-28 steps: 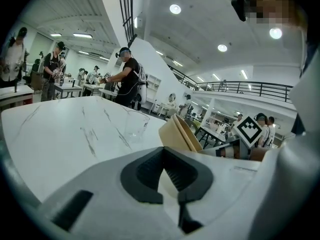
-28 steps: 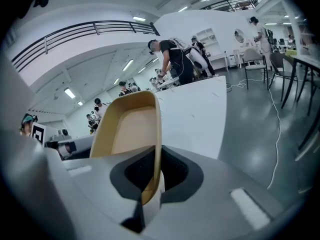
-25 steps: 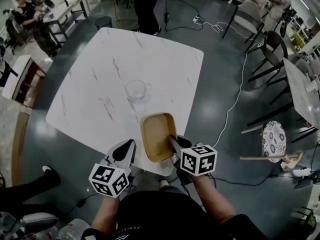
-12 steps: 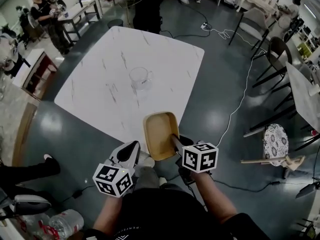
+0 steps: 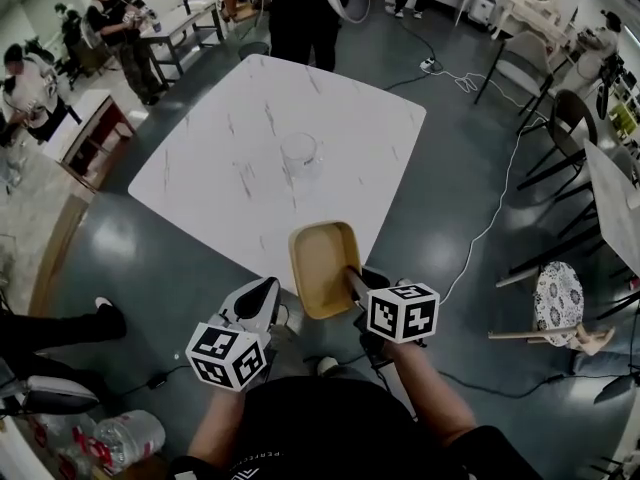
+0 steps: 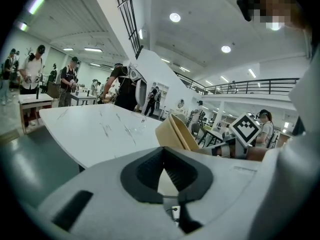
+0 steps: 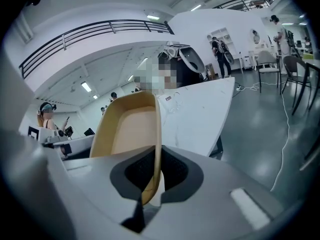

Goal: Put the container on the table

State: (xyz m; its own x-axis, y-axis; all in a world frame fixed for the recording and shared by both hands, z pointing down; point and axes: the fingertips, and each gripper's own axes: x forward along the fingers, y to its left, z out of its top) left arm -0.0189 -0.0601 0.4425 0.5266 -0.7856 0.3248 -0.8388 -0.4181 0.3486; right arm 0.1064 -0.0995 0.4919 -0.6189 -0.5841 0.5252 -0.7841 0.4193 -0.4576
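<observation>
The tan, shallow rectangular container (image 5: 322,266) hangs in the air at the near corner of the white marble table (image 5: 240,138). My right gripper (image 5: 352,286) is shut on its near rim, and in the right gripper view the container's wall (image 7: 131,129) runs edge-on between the pads of the right gripper (image 7: 150,180). My left gripper (image 5: 263,301) floats just left of the container with its jaws together and nothing in them. In the left gripper view the container (image 6: 176,132) tilts up beyond the left gripper (image 6: 172,184).
A clear glass cup (image 5: 300,155) stands near the table's middle. Dark chairs (image 5: 560,118) and a patterned stool (image 5: 553,278) stand at the right, with a white cable (image 5: 480,228) across the floor. People work at benches behind the table. Plastic bottles (image 5: 120,438) lie at the lower left.
Both grippers have shifted together with the container still held by the right one. The table now sits higher and further right in the head view.
</observation>
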